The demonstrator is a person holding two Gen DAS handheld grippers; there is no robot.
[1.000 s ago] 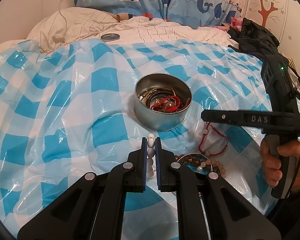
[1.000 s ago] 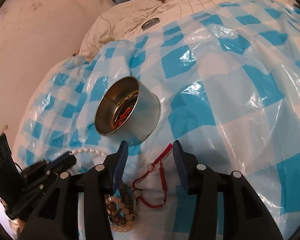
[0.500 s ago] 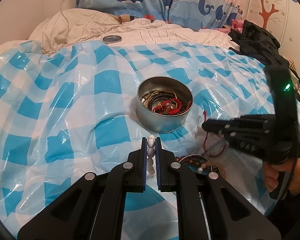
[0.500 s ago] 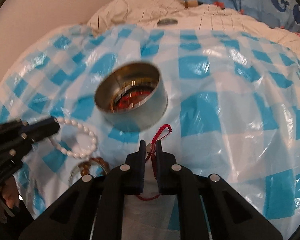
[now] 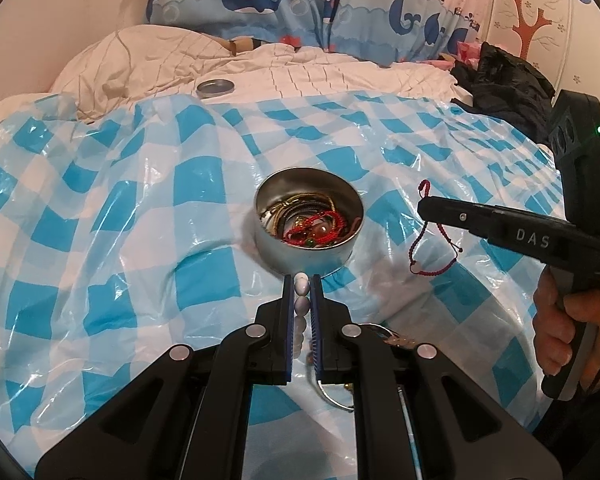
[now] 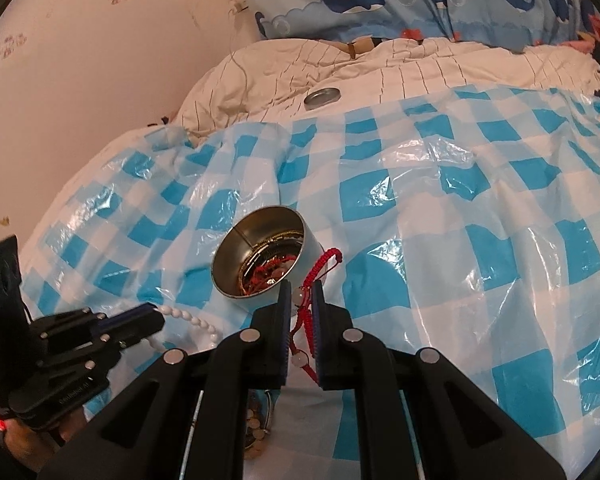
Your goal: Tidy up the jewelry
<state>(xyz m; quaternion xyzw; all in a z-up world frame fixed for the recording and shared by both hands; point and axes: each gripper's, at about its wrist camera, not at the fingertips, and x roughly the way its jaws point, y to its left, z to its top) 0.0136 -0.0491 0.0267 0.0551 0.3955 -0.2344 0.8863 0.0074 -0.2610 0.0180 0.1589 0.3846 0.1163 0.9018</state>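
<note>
A round metal tin [image 5: 309,232] [image 6: 260,258] holding tangled red cord and gold bracelets sits on the blue-checked plastic sheet. My left gripper [image 5: 301,282] is shut on a white bead bracelet [image 5: 301,296], just in front of the tin; the beads trail from it in the right wrist view [image 6: 190,316]. My right gripper [image 6: 301,286] [image 5: 424,210] is shut on a red cord bracelet [image 6: 320,270] with pale beads, lifted off the sheet to the right of the tin, its loop hanging [image 5: 432,250].
More beaded bracelets and a metal bangle [image 5: 396,340] [image 6: 256,432] lie on the sheet under the grippers. The tin's lid [image 5: 215,87] rests on the white quilt behind. Dark clothing [image 5: 504,84] lies at the far right. A hand [image 5: 564,332] holds the right gripper.
My right gripper closed on the red cord bracelet and lifted it off the sheet. The left gripper kept still with the white beads.
</note>
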